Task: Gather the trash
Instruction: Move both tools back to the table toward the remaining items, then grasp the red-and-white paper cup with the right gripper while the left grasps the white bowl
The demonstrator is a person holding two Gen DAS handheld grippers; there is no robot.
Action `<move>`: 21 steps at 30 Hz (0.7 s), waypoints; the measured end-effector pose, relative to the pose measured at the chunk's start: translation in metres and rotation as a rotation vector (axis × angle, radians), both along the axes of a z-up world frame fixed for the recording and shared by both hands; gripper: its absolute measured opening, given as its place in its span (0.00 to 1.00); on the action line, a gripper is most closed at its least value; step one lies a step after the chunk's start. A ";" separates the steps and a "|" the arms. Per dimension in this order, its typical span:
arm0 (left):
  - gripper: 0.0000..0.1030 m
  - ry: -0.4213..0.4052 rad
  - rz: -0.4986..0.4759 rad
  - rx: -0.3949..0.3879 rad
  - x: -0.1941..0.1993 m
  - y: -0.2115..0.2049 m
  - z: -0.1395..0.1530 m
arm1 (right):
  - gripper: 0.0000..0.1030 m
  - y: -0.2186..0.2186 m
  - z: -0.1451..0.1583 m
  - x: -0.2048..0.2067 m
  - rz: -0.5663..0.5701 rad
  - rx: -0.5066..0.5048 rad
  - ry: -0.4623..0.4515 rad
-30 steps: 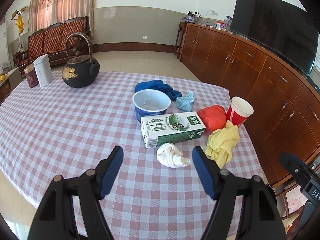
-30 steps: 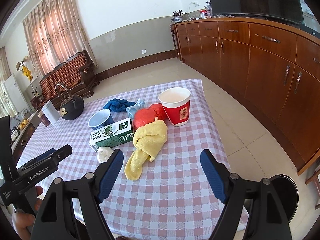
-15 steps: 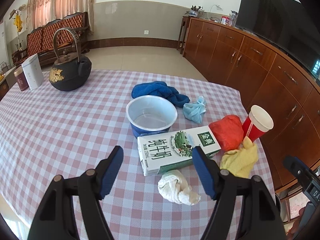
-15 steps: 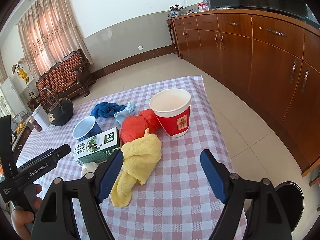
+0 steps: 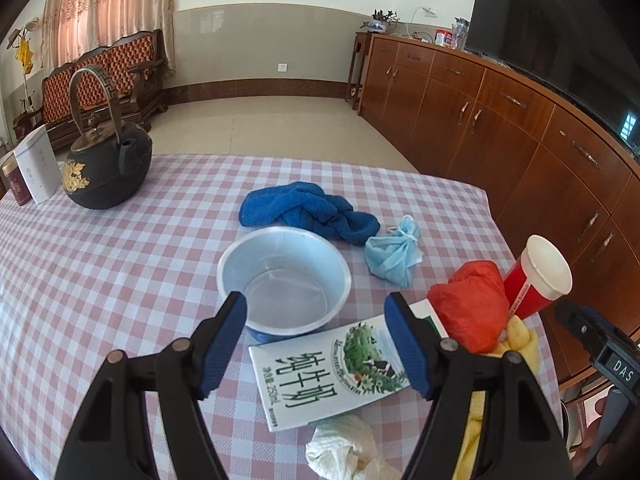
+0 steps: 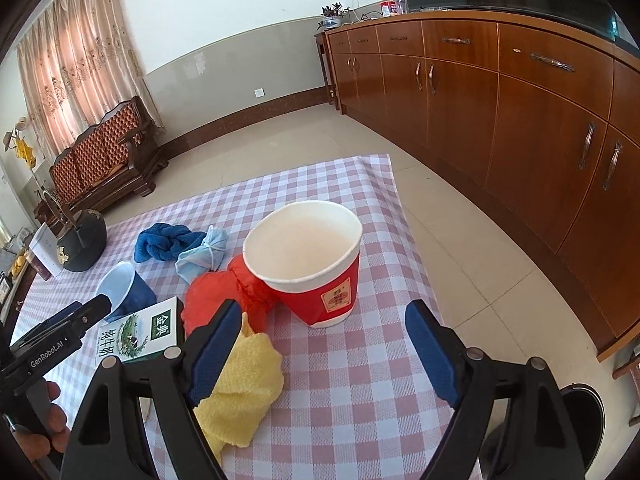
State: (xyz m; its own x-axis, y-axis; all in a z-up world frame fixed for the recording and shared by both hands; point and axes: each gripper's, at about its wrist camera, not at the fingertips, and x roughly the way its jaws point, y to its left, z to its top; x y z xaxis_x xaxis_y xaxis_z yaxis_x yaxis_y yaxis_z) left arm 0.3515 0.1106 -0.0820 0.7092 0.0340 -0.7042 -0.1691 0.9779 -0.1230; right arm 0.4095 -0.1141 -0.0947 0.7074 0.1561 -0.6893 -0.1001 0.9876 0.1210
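Note:
My left gripper (image 5: 316, 344) is open and empty, hovering over a green-and-white milk carton (image 5: 332, 376) that lies flat by a blue bowl (image 5: 284, 280). A crumpled white tissue (image 5: 344, 448), a red bag (image 5: 470, 312), a light blue mask bundle (image 5: 394, 258) and a red paper cup (image 5: 538, 280) lie around it. My right gripper (image 6: 326, 340) is open and empty, just in front of the red paper cup (image 6: 316, 268). The red bag (image 6: 218, 300), a yellow cloth (image 6: 240, 388) and the carton (image 6: 138, 334) lie to its left.
A black iron kettle (image 5: 104, 164) and tea tins (image 5: 36, 164) stand at the table's far left. A blue towel (image 5: 308, 214) lies behind the bowl. A dark bin (image 6: 580, 420) stands on the floor past the table's right edge. Wooden cabinets (image 6: 520, 120) line the right wall.
Both grippers have moved forward and lower over the table. The carton and bowl are nearer the left gripper, and the red cup is nearer the right gripper. Both stay open.

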 end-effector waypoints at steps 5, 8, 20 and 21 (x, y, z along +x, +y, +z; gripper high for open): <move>0.70 0.022 -0.015 0.043 0.015 -0.008 -0.009 | 0.85 0.000 -0.008 0.015 -0.004 -0.006 0.003; 0.61 0.038 -0.012 0.045 0.021 -0.009 -0.016 | 0.86 0.004 -0.014 0.024 0.000 -0.011 0.011; 0.15 0.069 -0.037 0.050 0.032 -0.010 -0.030 | 0.86 0.012 -0.034 0.053 -0.002 -0.023 0.044; 0.15 0.065 -0.036 0.046 0.031 -0.010 -0.030 | 0.86 0.013 -0.035 0.056 -0.002 -0.022 0.046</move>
State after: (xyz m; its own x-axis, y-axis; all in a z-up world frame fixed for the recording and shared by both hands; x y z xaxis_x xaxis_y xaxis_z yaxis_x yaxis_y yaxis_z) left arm 0.3828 0.1006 -0.1119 0.6633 0.0431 -0.7472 -0.1402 0.9878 -0.0675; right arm 0.4650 -0.1013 -0.1296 0.6749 0.1389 -0.7247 -0.0927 0.9903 0.1035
